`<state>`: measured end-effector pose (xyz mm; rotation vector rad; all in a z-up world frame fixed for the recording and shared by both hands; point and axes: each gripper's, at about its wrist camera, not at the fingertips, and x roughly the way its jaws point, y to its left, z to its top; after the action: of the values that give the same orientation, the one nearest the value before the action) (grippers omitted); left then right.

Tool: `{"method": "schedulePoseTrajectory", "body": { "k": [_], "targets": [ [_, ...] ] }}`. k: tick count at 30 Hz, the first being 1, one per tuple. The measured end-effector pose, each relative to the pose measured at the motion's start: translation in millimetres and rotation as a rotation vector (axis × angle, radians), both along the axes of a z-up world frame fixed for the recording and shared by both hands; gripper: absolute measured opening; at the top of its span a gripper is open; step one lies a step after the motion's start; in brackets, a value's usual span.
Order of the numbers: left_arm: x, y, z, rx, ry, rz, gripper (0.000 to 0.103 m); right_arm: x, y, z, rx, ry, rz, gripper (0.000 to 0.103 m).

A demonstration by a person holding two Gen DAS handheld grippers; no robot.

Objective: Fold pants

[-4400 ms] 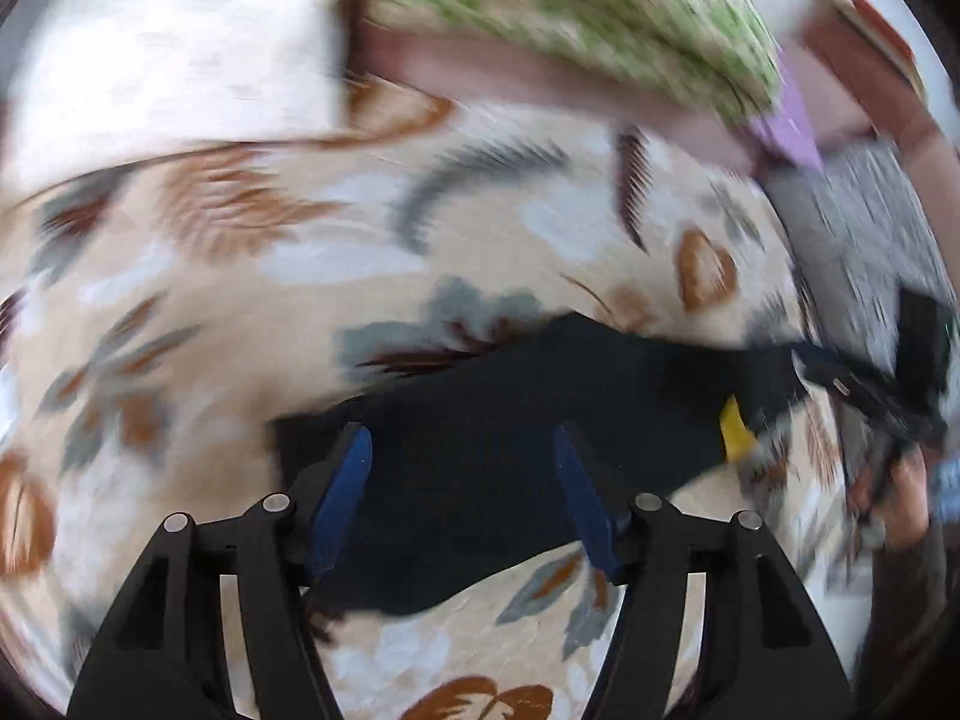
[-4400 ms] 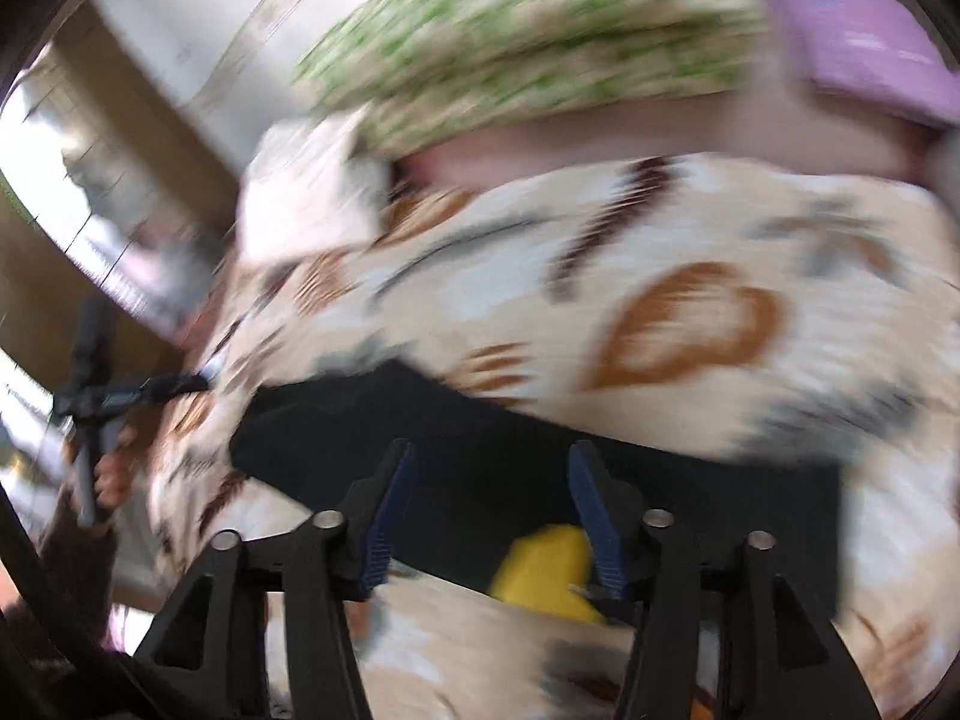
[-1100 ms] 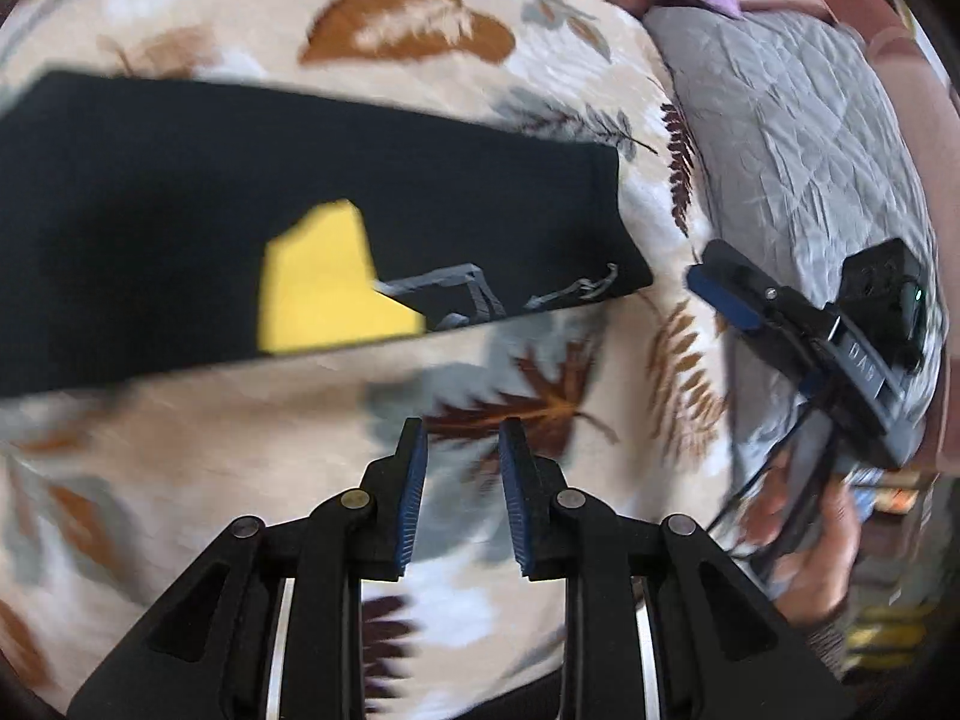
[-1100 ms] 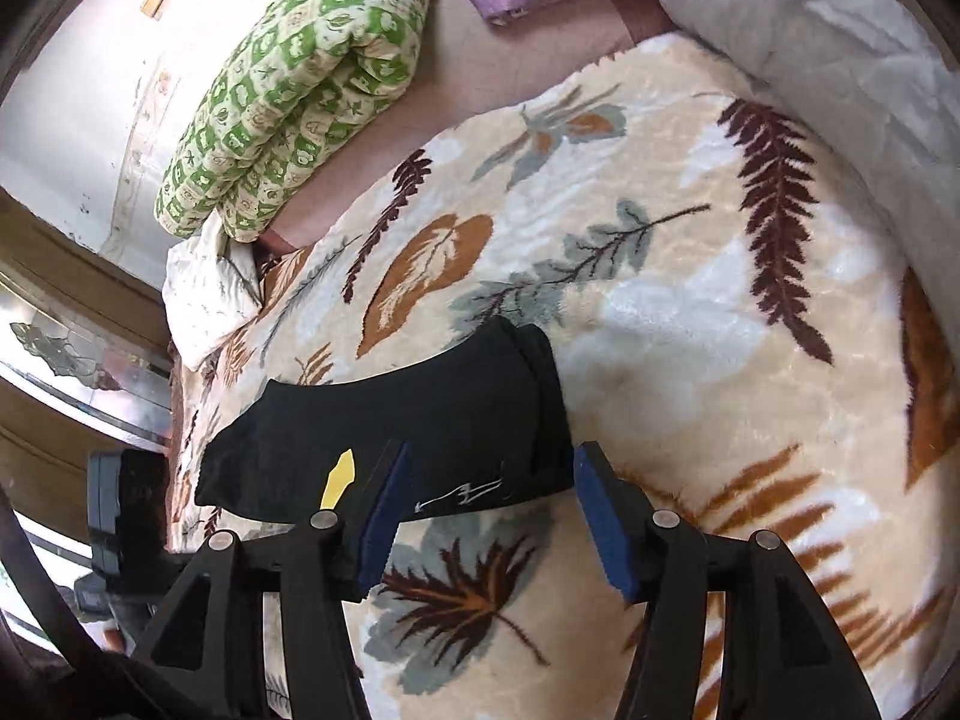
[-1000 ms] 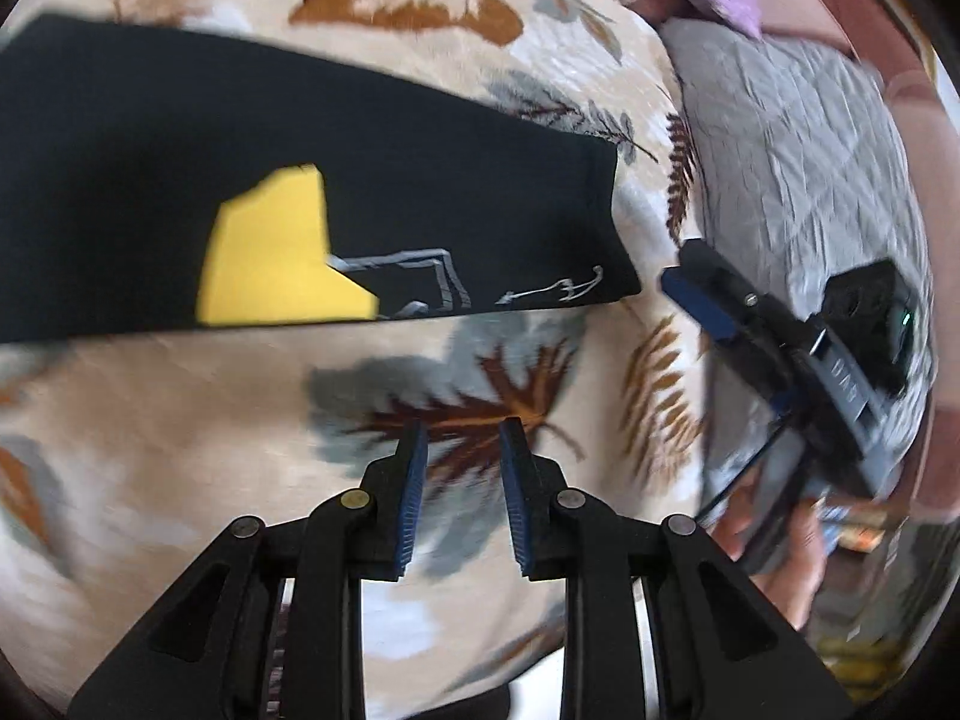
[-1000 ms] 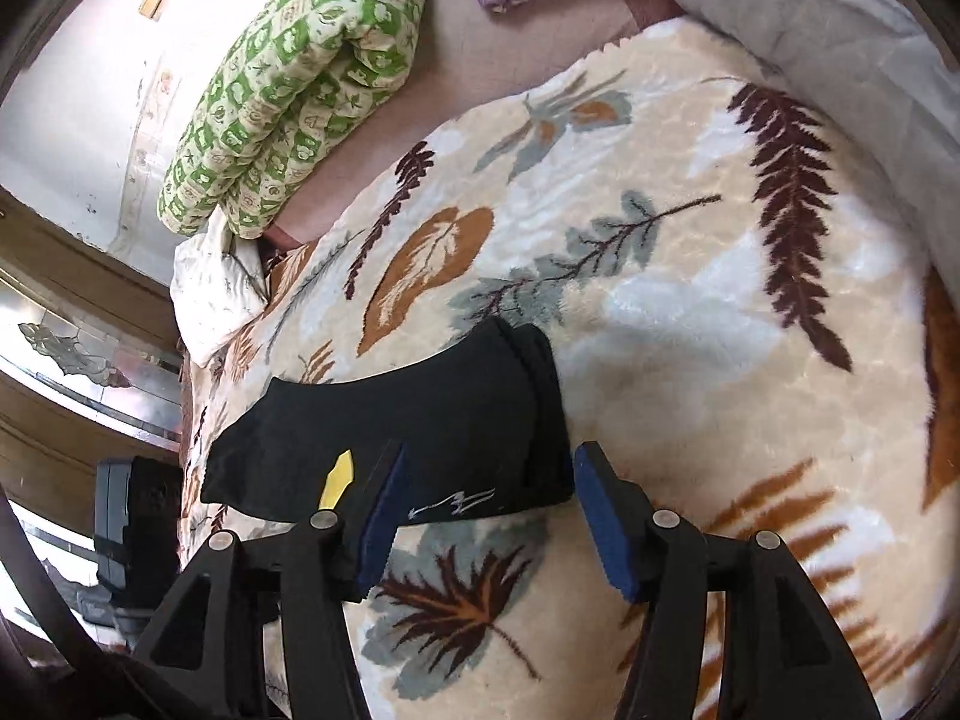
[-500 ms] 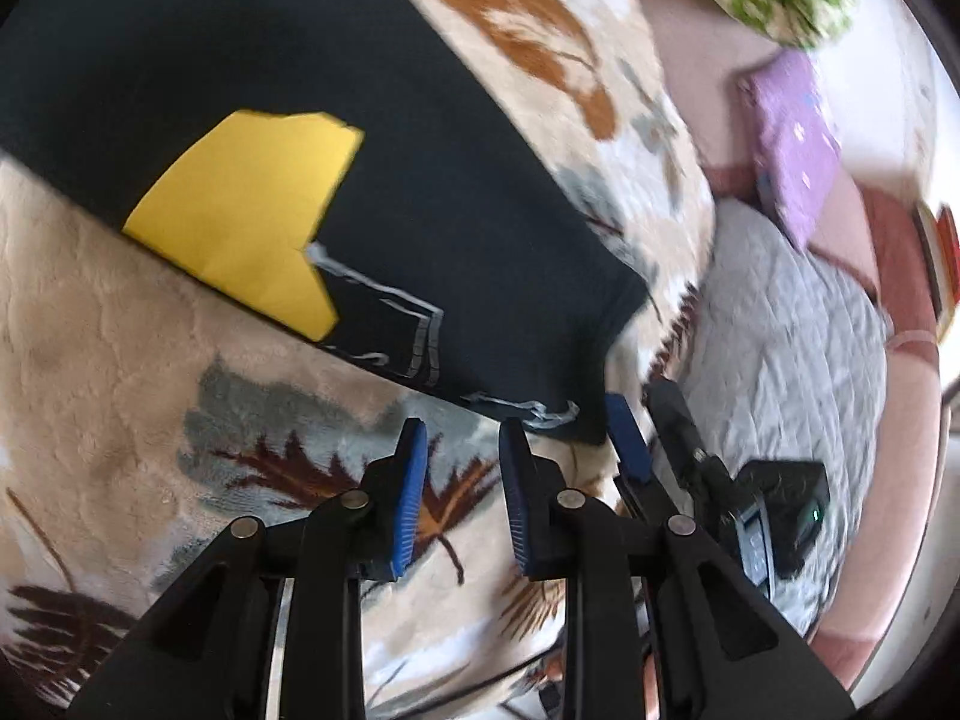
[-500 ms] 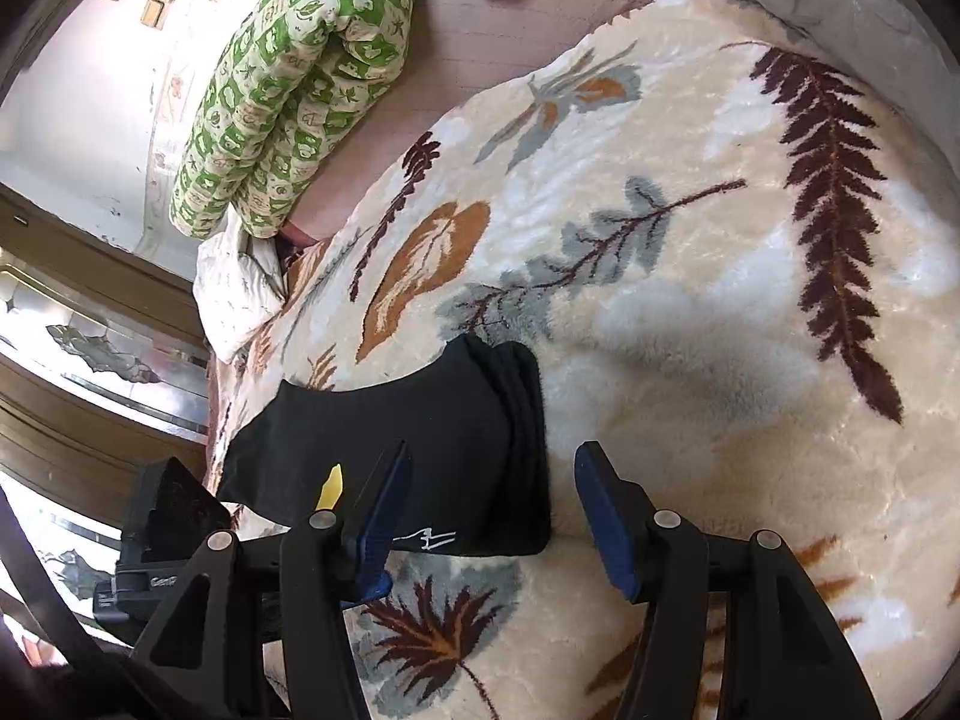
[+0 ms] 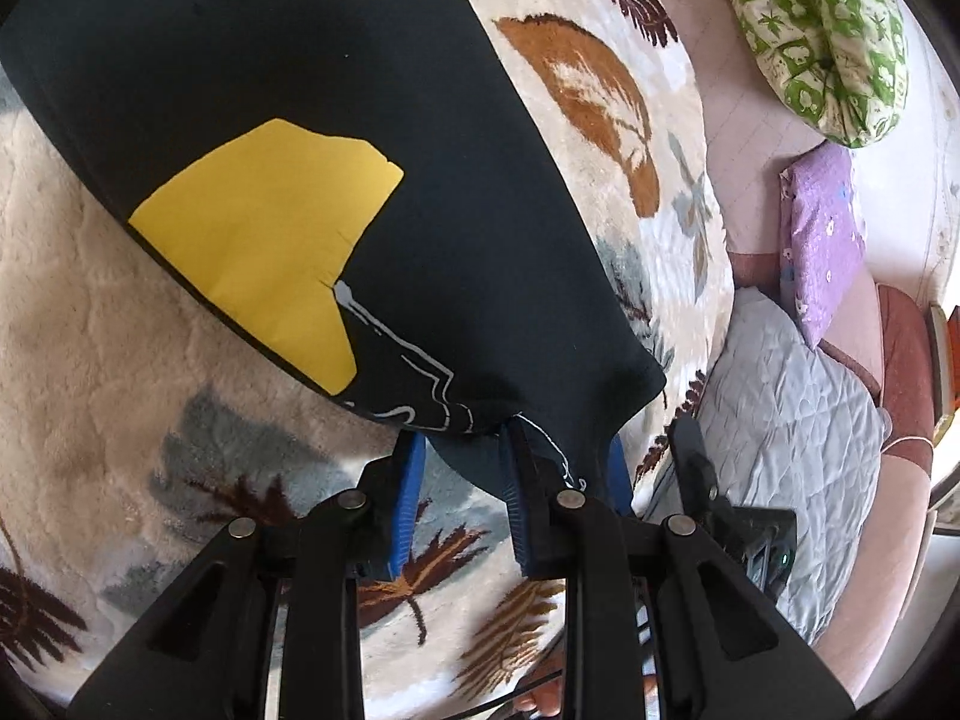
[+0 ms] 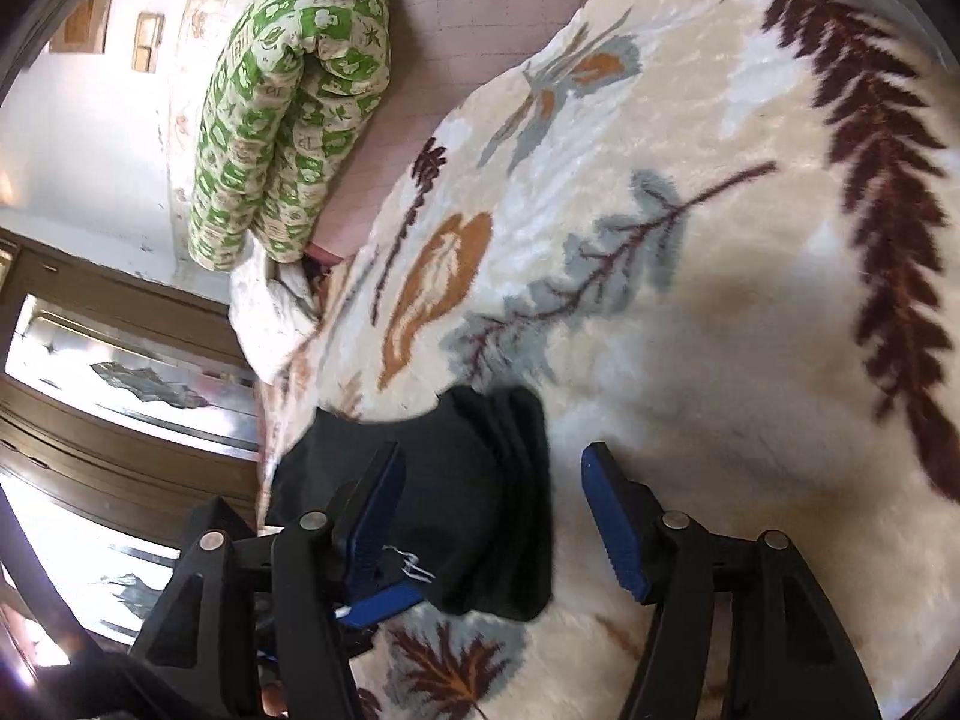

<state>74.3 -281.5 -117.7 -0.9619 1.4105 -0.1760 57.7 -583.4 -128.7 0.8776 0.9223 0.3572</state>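
The black pants with a yellow patch and white print lie folded on the leaf-patterned blanket. My left gripper is at their near corner, its blue fingers narrowly apart with the hem between them. In the right wrist view the pants' folded end lies between the wide-open fingers of my right gripper, which holds nothing. The right gripper also shows in the left wrist view, just right of the pants' corner.
A green and white rolled quilt and a purple pillow lie at the head of the bed. A grey quilted cover lies to the right. A wooden cabinet with glass panels stands beside the bed.
My left gripper has moved forward to the pants' corner, and the hem now sits between its fingers. My right gripper has come closer to the folded end and stays open.
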Motion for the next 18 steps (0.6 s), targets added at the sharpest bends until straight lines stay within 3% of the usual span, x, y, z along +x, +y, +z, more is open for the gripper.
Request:
{"method": "schedulePoseTrajectory", "body": {
  "k": [8, 12, 14, 18],
  "targets": [
    [-13.8, 19.5, 6.1, -0.009, -0.057, 0.014, 0.022, 29.6, 18.1, -0.9, -0.025, 0.007, 0.126, 0.066],
    [-13.0, 19.0, -4.3, -0.038, -0.007, 0.022, 0.022, 36.4, 22.4, -1.1, -0.01, -0.009, 0.163, 0.066],
    [-6.7, 10.5, -7.2, -0.034, -0.008, -0.007, 0.022, 37.2, 25.5, -1.9, -0.013, -0.012, 0.169, 0.066],
    [-0.3, 8.5, -8.3, -0.042, -0.006, 0.034, 0.022, 35.1, 23.7, -3.2, 0.019, -0.027, 0.16, 0.067]
  ]
}}
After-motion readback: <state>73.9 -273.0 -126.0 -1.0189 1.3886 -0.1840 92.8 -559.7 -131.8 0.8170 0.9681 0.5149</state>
